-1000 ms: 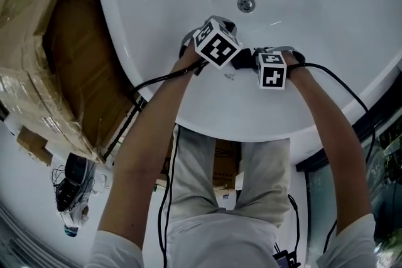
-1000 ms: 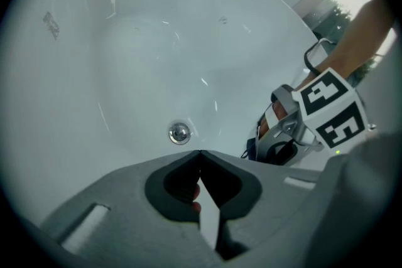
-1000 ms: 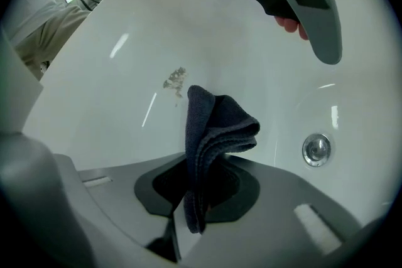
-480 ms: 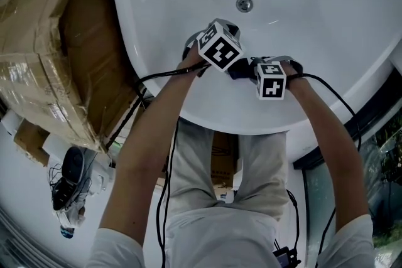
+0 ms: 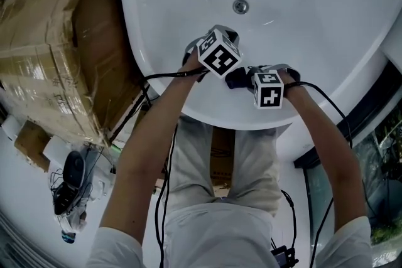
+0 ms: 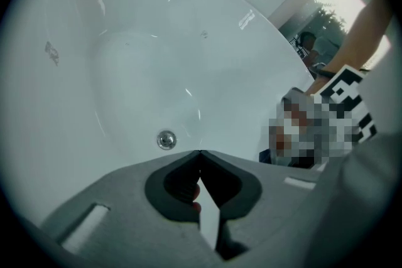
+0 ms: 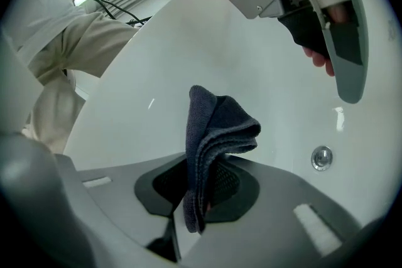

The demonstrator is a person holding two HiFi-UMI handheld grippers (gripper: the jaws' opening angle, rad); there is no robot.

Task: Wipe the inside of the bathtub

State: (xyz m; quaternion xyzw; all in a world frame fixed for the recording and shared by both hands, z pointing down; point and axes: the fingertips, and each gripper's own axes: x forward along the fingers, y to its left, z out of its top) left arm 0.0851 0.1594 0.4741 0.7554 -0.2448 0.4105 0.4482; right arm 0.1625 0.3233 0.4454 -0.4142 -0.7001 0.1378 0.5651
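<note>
The white bathtub [image 5: 314,28] fills the top of the head view, with its round metal drain [image 5: 240,6] on the floor. My right gripper [image 7: 201,163] is shut on a folded dark blue cloth [image 7: 213,128], which stands up out of the jaws against the tub's inner wall. In the head view the cloth [image 5: 237,77] shows dark between the two marker cubes, near the tub's near end. My left gripper [image 6: 200,154] is shut with nothing in it and points toward the drain [image 6: 166,139]. It hangs close above and beside the right one.
A large cardboard box wrapped in plastic film [image 5: 44,41] stands along the tub's left side. Black cables [image 5: 157,78] run from the grippers over the near rim. A dark window frame [image 5: 370,103] runs at the right. Small gear lies on the floor [image 5: 69,182].
Both grippers have drawn back from the drain toward the tub's near rim, the right one with the cloth still in it. The head view has shifted slightly.
</note>
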